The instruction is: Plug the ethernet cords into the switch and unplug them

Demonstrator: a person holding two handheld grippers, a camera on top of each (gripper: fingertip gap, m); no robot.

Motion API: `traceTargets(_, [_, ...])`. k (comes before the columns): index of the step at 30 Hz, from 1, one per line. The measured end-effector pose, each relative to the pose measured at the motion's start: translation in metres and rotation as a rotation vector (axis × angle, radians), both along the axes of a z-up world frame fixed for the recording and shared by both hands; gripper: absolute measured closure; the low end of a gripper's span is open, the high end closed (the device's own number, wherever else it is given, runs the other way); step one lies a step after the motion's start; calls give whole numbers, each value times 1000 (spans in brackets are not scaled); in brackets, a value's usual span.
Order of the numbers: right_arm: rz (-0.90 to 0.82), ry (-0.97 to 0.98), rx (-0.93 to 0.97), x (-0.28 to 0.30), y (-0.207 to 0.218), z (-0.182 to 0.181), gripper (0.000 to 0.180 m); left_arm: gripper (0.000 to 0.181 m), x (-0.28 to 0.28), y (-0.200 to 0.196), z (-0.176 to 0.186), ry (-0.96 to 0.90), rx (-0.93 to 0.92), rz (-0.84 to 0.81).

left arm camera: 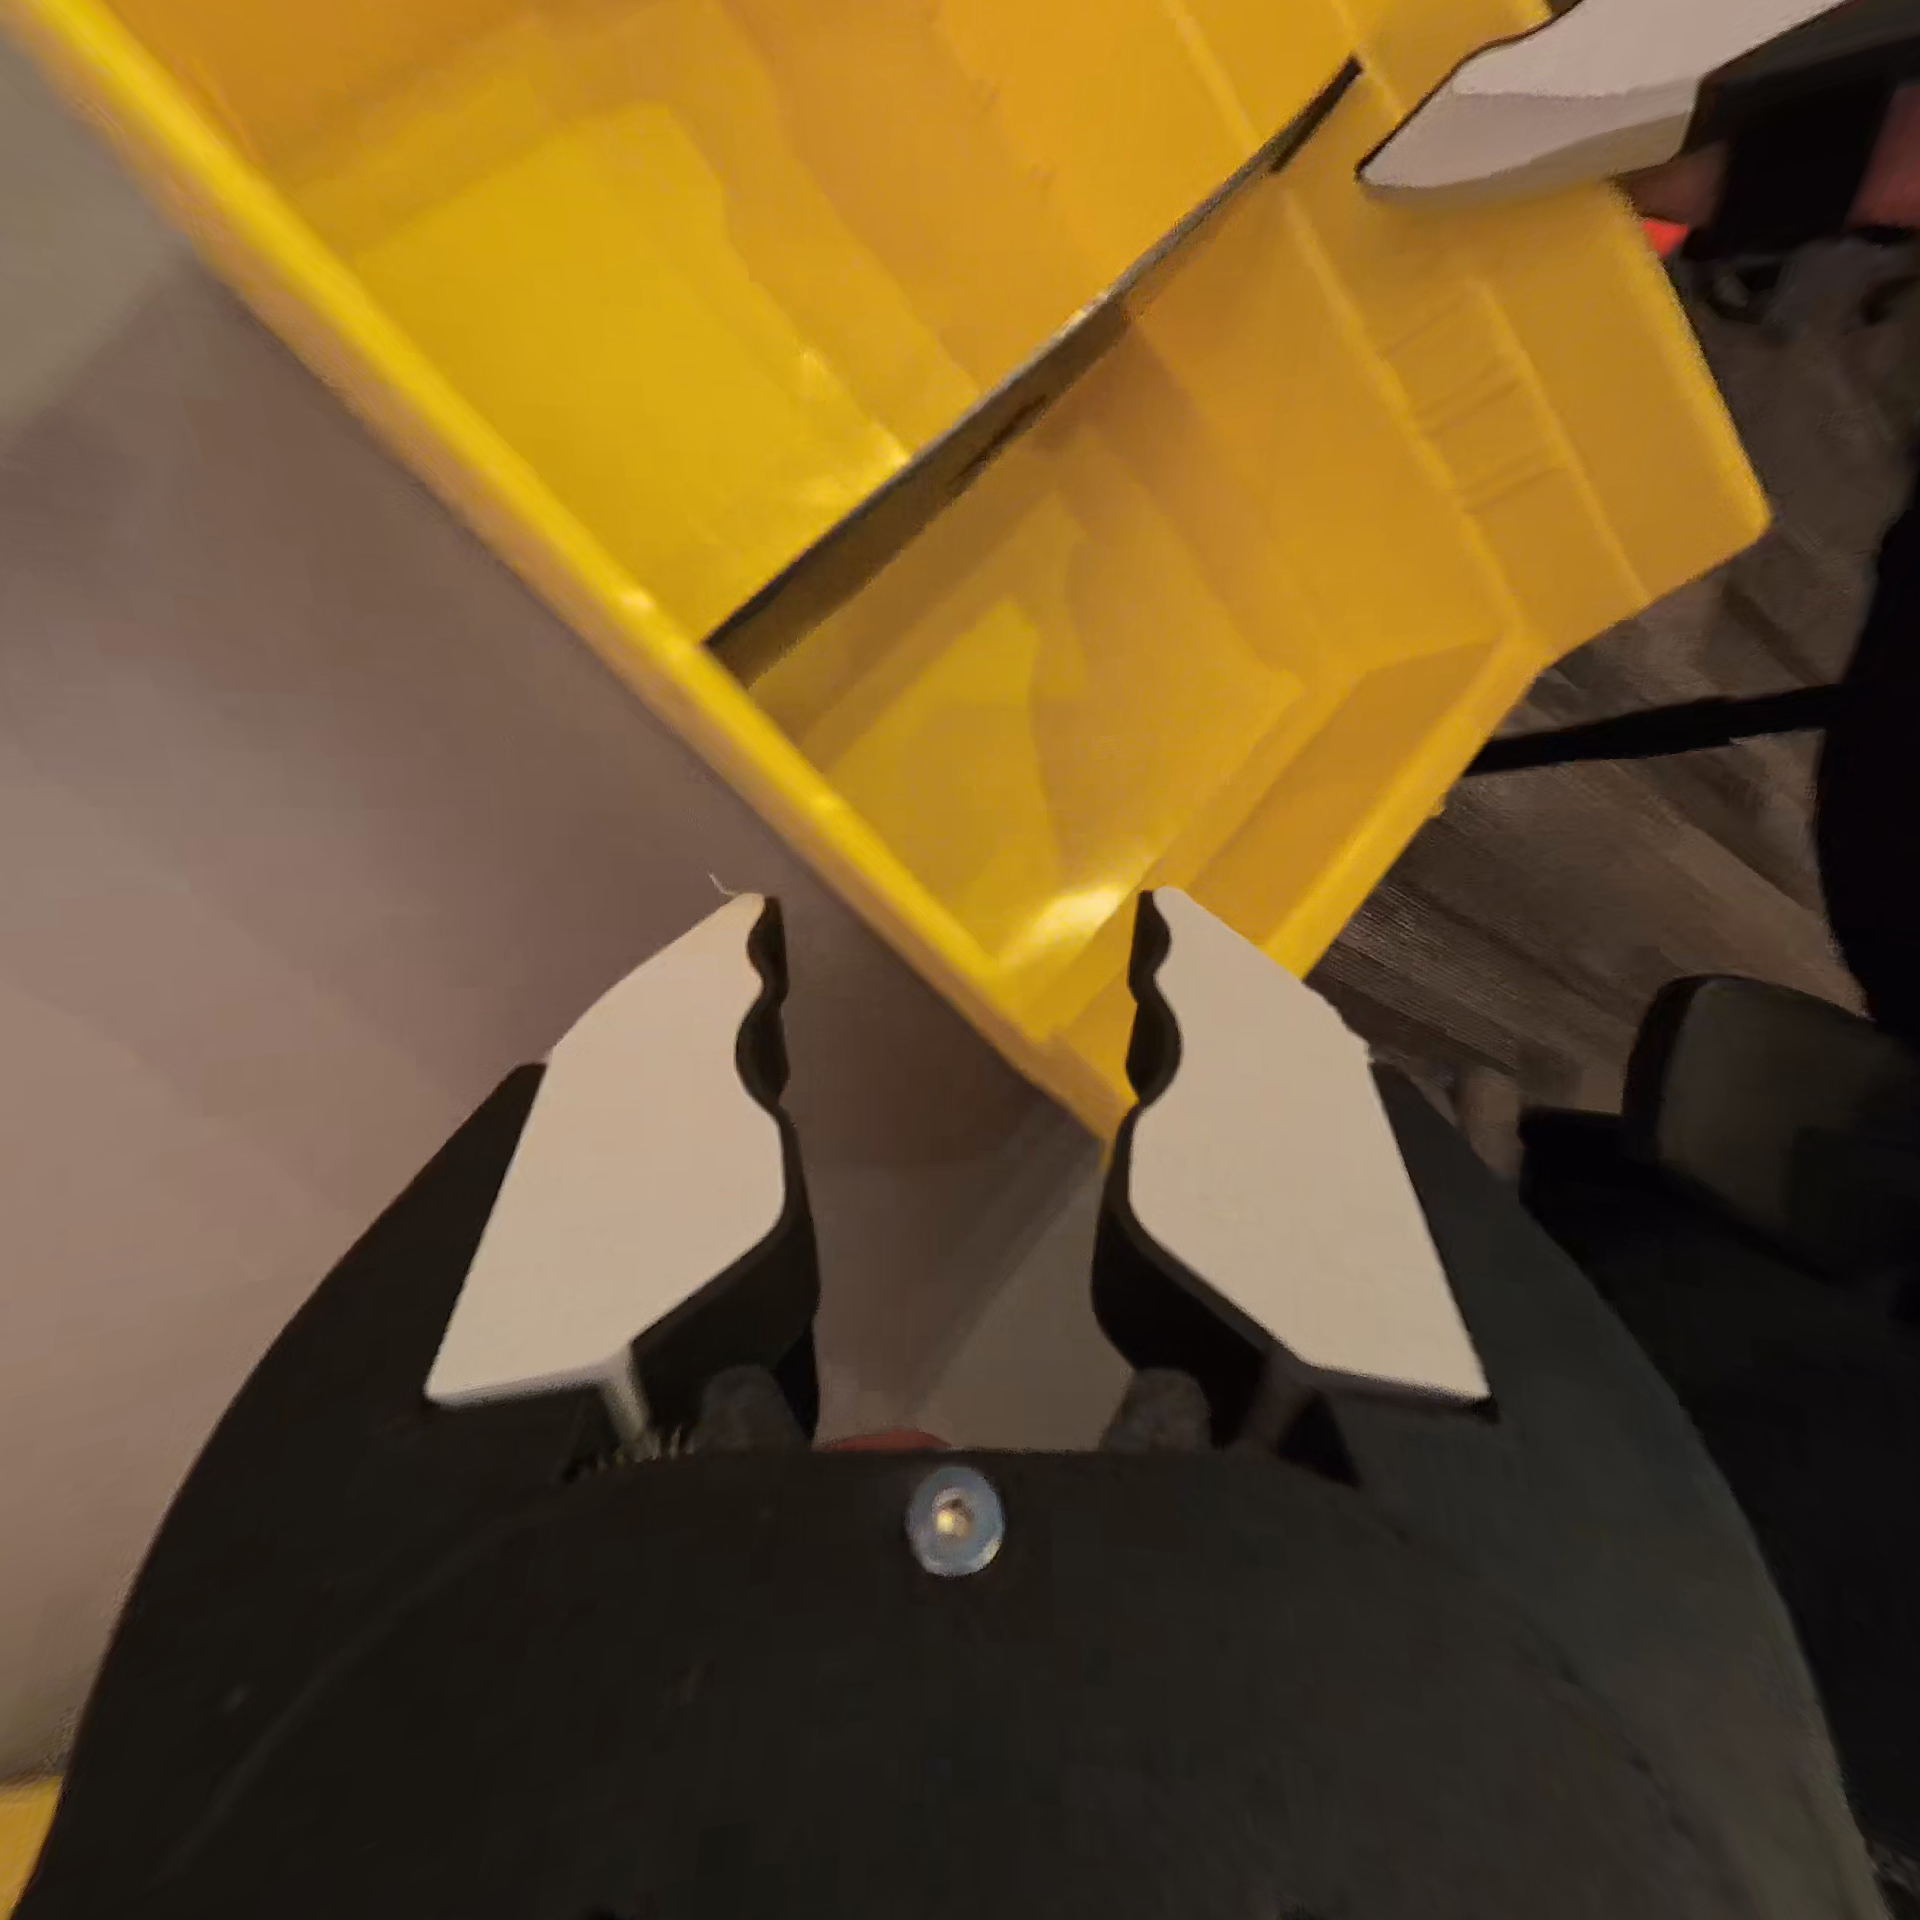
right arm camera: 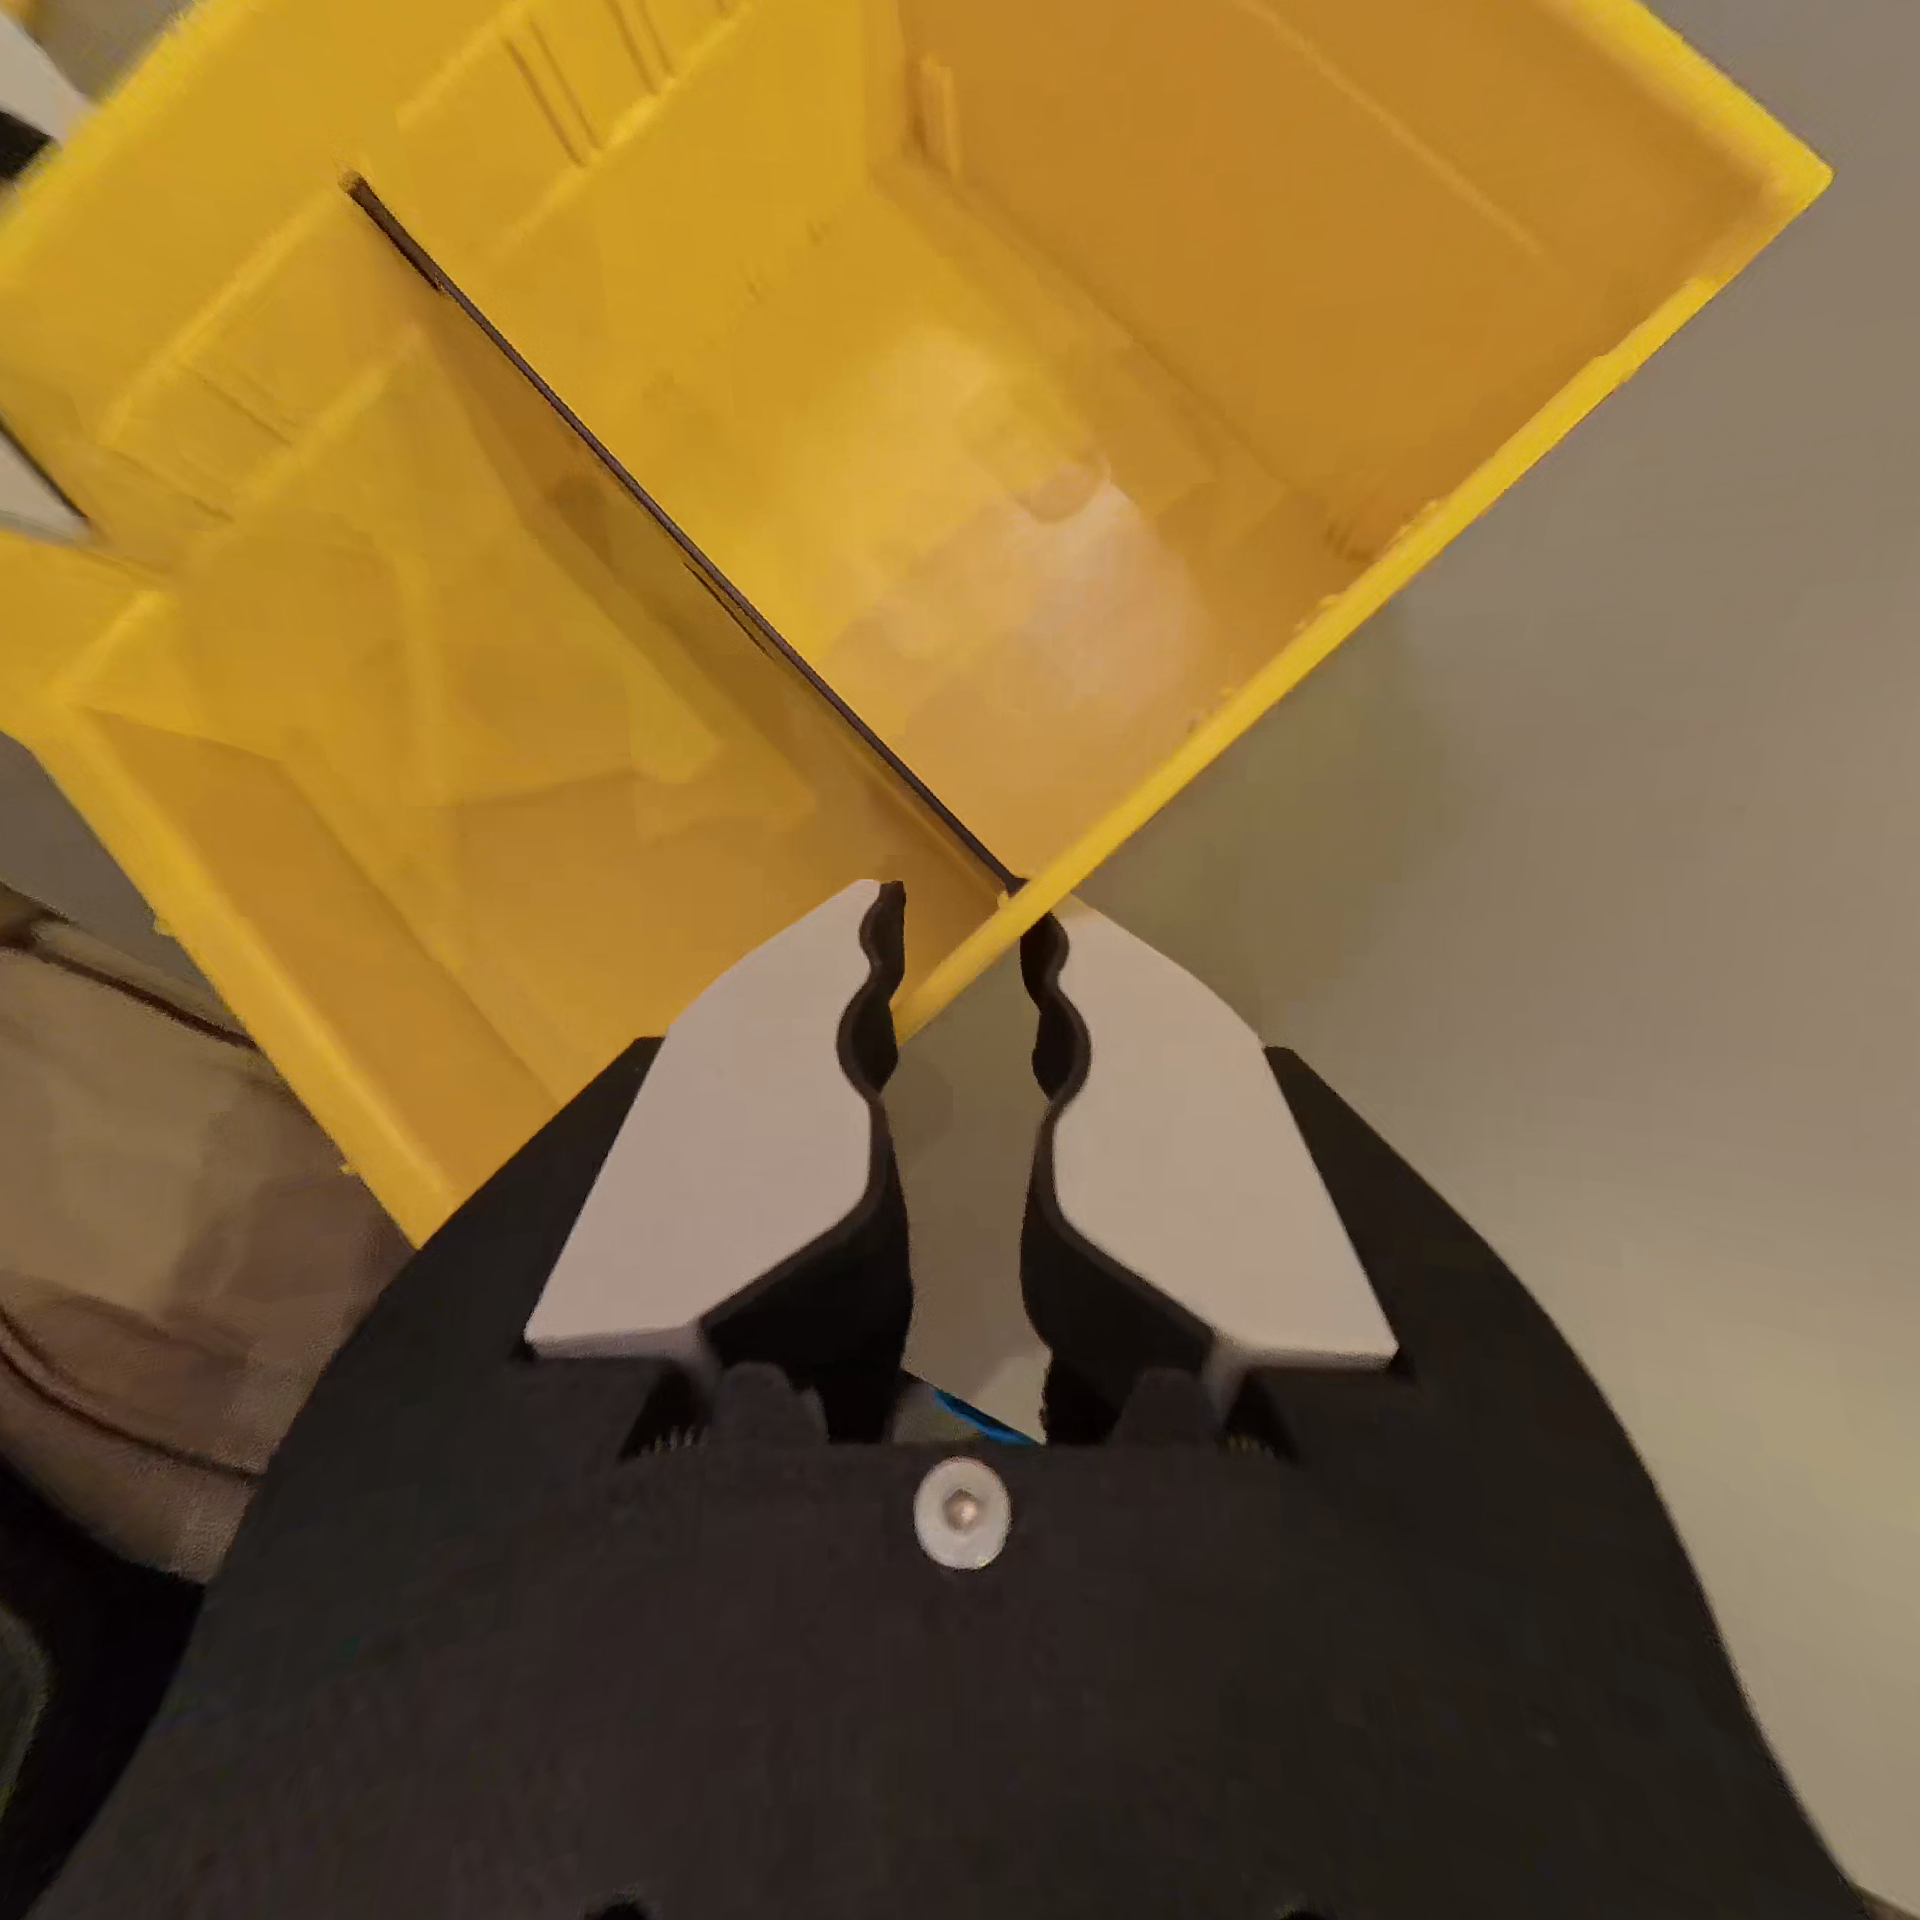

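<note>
No switch or ethernet plug shows in either view. A yellow plastic bin with a thin black divider and two empty compartments fills both views, lying on a pale table. My left gripper is open and empty, its fingertips just short of the bin's near corner. My right gripper has its jaws close together on either side of the bin's rim, at the end of the divider. It also shows in the left wrist view at the bin's far edge. A bit of blue shows under the right gripper.
The table's edge runs past the bin's right side, with grey carpet floor below. Dark objects stand on the floor there. A beige cloth-like thing lies to the left in the right wrist view. Pale table surface lies right of the bin.
</note>
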State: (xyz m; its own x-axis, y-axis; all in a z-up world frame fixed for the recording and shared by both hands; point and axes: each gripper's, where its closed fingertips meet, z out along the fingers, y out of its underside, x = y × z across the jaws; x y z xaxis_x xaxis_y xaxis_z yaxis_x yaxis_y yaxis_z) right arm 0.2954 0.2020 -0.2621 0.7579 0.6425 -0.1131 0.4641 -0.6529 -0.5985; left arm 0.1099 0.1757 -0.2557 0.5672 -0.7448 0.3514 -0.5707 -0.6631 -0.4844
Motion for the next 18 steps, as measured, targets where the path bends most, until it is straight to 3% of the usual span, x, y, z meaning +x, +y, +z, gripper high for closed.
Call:
traceTargets(1, [7, -47, 4, 2, 2, 0, 159, 115, -11, 3, 8, -1, 42, 27])
traceTargets(5, [40, -92, -23, 5, 8, -1, 161, 111, -81, 2, 47, 51, 193, 141])
traceTargets(10, [22, -163, -38, 28, 22, -2, 163, 113, -244, -19, 79, 184, 321, 482])
traceTargets(14, [-4, -220, -82, 44, 26, -3, 142, 117, -355, -70, 60, 275, 258, 739])
traceTargets(18, [-9, -200, -93, 45, 25, -3, 142, 116, -384, -111, 21, 280, 148, 818])
